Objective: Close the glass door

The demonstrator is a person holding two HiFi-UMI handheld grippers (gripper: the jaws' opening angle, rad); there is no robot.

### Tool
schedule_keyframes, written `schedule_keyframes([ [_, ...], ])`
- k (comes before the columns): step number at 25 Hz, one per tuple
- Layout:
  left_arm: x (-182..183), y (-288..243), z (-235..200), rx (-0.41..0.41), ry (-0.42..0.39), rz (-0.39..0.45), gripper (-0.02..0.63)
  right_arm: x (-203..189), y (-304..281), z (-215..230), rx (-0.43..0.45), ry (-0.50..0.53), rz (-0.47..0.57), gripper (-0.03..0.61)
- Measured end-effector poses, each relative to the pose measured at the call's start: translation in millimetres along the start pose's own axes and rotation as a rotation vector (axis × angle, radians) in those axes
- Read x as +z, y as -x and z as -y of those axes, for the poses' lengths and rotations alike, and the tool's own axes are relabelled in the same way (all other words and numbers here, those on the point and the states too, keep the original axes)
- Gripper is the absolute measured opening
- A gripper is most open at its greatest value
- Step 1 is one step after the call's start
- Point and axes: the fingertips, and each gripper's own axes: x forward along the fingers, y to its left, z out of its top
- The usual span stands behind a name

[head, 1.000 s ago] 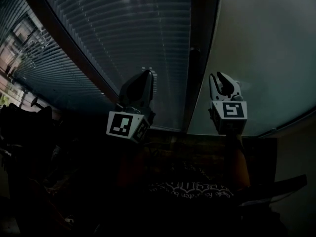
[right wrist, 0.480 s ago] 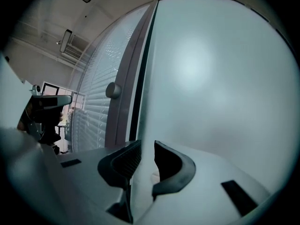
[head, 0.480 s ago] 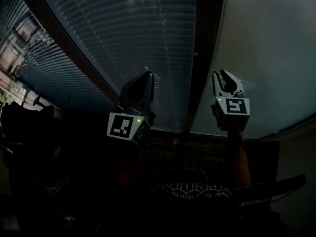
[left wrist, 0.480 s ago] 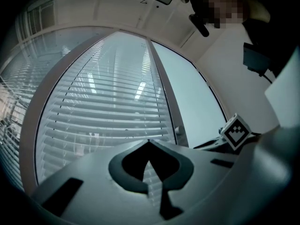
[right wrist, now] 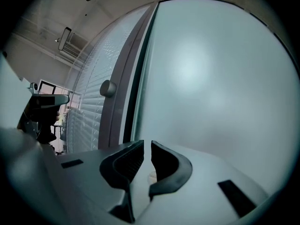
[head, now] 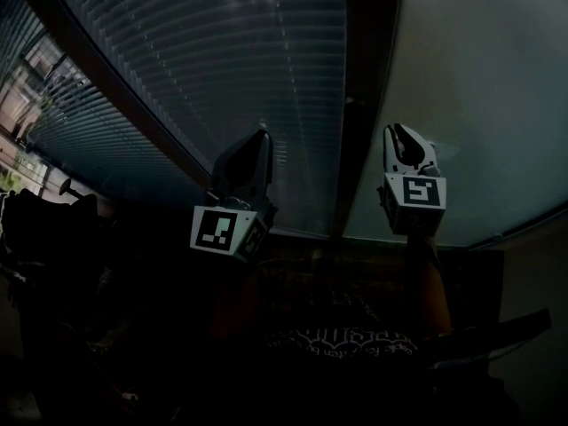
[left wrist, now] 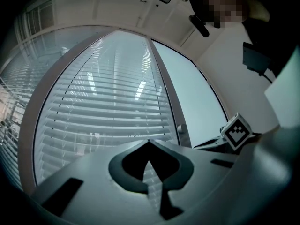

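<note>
Glass door (head: 266, 69), backed by slatted blinds, fills 9 to 12 o'clock. Its knob (right wrist: 108, 88) edge meets a frosted pane (head: 479, 87) at 2 o'clock, so it looks shut or nearly. Left claw (head: 257, 145) is closed and empty. Right claw (head: 401, 140) is narrow, closing on nothing.

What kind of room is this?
Probably an office: wide slatted blinds, a frosted glass panel beside them, and a round door knob on the frame between.
</note>
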Motion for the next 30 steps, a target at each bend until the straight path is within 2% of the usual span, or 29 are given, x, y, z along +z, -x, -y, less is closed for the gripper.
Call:
schedule_keyframes([
  [20,15,25,3,0.006,-0.010,0.013,0.002,2,4,1,-0.022,-0.020,-0.022,0.051],
  [30,22,41,-5,0.030,-0.007,0.026,0.002,11,22,7,-0.047,-0.065,0.030,0.046],
])
